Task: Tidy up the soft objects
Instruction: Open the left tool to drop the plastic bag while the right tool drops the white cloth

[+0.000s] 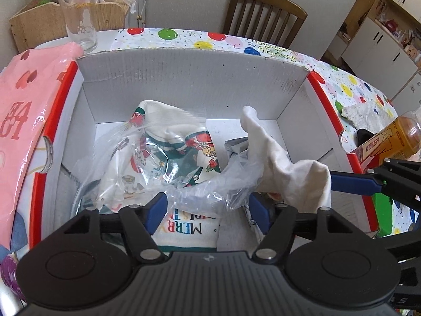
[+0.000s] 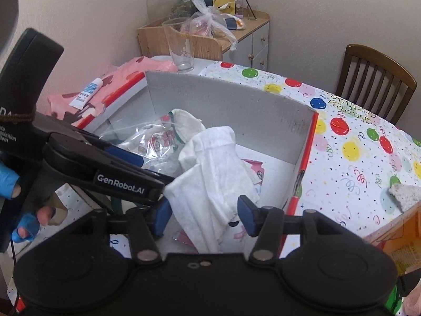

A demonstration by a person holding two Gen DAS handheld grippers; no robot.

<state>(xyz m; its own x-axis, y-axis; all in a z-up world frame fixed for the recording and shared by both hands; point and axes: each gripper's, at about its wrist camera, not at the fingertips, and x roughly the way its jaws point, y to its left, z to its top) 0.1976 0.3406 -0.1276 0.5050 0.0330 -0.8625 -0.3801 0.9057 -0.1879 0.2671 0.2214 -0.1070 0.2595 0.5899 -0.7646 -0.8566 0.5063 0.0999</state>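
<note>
both grippers hang over the open cardboard box (image 1: 194,79) on the balloon-print tablecloth (image 2: 350,158). in the left wrist view the left gripper (image 1: 208,208) stands with its jaws apart; crinkled clear plastic bag (image 1: 210,189) lies between the blue pads, which do not press on it, and a "merry christmas" printed cloth (image 1: 184,230) sits beneath at 6 o'clock. in the right wrist view the right gripper (image 2: 205,217) is also parted, with the white cloth (image 2: 210,173) draped down between the pads, loose and not pinched on either side. that cloth stands in a rumpled peak at the box's middle, leaning toward 3 o'clock in the left view.

risks, as i judge them: the white cloth is piled high and unheld, so it may slump over the box's red edge (image 2: 305,163) at 3 o'clock and spill out. the slick bag could catch on a left pad and drag the wrapped christmas towels (image 1: 171,142) out as that gripper lifts. the two tools sit close, the left one crossing toward 9 o'clock in the right view, so a careless pull may knock them together. the drinking glass (image 1: 79,18) at 11 o'clock stands near the box's far corner and could tip if the box is shoved.
</note>
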